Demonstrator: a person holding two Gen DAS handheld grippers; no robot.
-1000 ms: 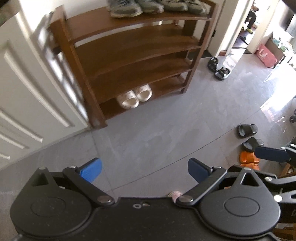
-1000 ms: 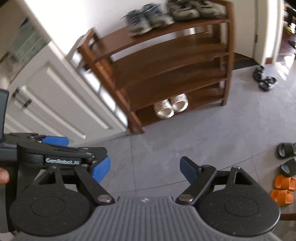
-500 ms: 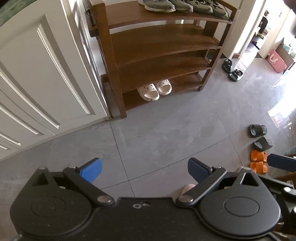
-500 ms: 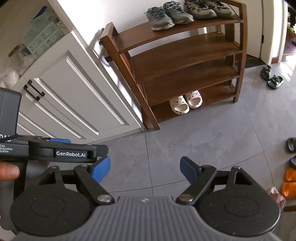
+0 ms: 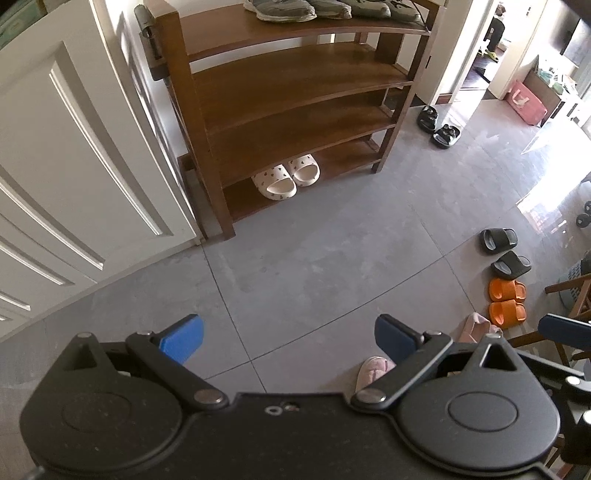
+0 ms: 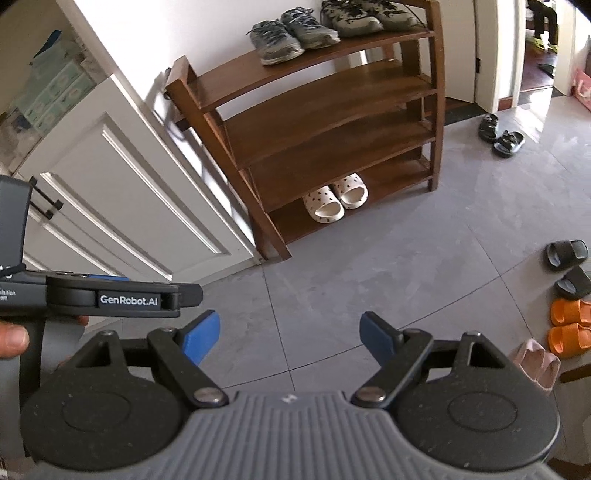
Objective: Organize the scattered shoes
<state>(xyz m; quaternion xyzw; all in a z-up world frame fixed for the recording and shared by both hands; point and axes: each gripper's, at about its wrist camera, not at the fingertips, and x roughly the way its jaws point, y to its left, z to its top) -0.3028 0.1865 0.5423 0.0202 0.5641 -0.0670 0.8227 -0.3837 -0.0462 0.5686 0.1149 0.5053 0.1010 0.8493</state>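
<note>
A brown wooden shoe rack (image 5: 295, 114) (image 6: 332, 122) stands against the wall. Grey sneakers (image 6: 291, 35) sit on its top shelf and white spotted slippers (image 5: 284, 177) (image 6: 334, 199) on its bottom shelf. Black slides (image 5: 504, 251), orange slides (image 5: 506, 301) and pink slippers (image 5: 373, 369) (image 6: 535, 362) lie on the grey floor at the right. Black sandals (image 5: 437, 123) (image 6: 500, 134) lie past the rack. My left gripper (image 5: 288, 338) and right gripper (image 6: 290, 336) are both open and empty, held above the floor.
A white panelled cabinet (image 5: 74, 166) fills the left side. A doorway (image 5: 491, 44) opens at the back right, with a pink box (image 5: 524, 103) beyond. Wooden chair legs (image 5: 569, 295) stand at the right edge. The left gripper's body shows in the right wrist view (image 6: 110, 299).
Both cameras have pulled back and steadied, so the rack sits more centred and farther. The pink slippers have come into view. Both grippers stay open.
</note>
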